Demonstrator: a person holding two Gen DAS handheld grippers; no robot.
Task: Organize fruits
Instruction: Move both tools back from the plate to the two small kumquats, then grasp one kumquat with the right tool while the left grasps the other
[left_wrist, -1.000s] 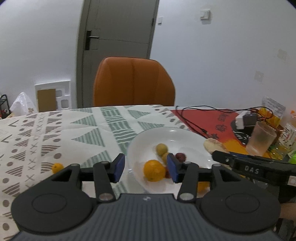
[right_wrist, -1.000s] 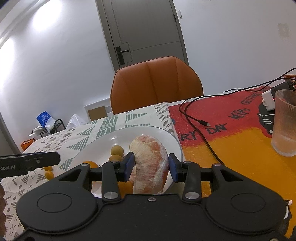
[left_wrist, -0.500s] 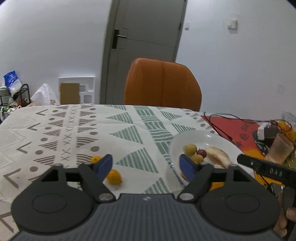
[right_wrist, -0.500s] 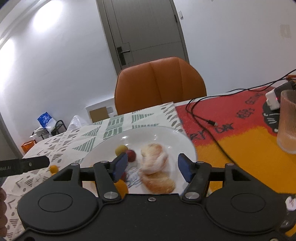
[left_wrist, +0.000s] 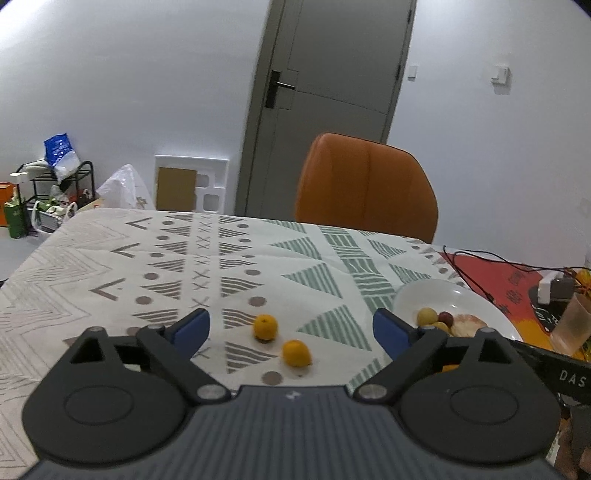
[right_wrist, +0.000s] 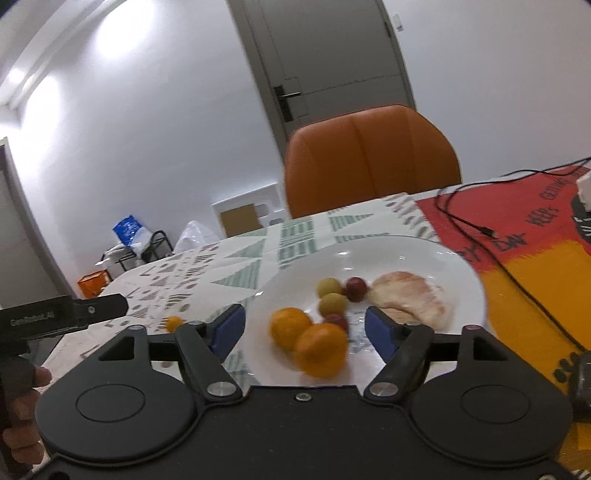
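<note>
both grippers' jaws spread empty: left gripper (left_wrist: 291, 328) faces two small oranges (left_wrist: 296, 353) on the worktop (left_wrist: 110, 266), right gripper (right_wrist: 304, 325) over the seemingly fruit-filled plate (right_wrist: 424, 258).

The plate (right_wrist: 436, 258) looks like glossy white ceramic, with small light reflections. The tablecloth (left_wrist: 258, 266) is matt printed cloth — slightly wrinkled. The chair (right_wrist: 373, 158) has smooth orange leather-like upholstery. Both grippers are matt black plastic with blue pads (left_wrist: 192, 326) and small metal screws (right_wrist: 221, 388). The cup (left_wrist: 570, 325) is frosted — ribbed, translucent.
</note>
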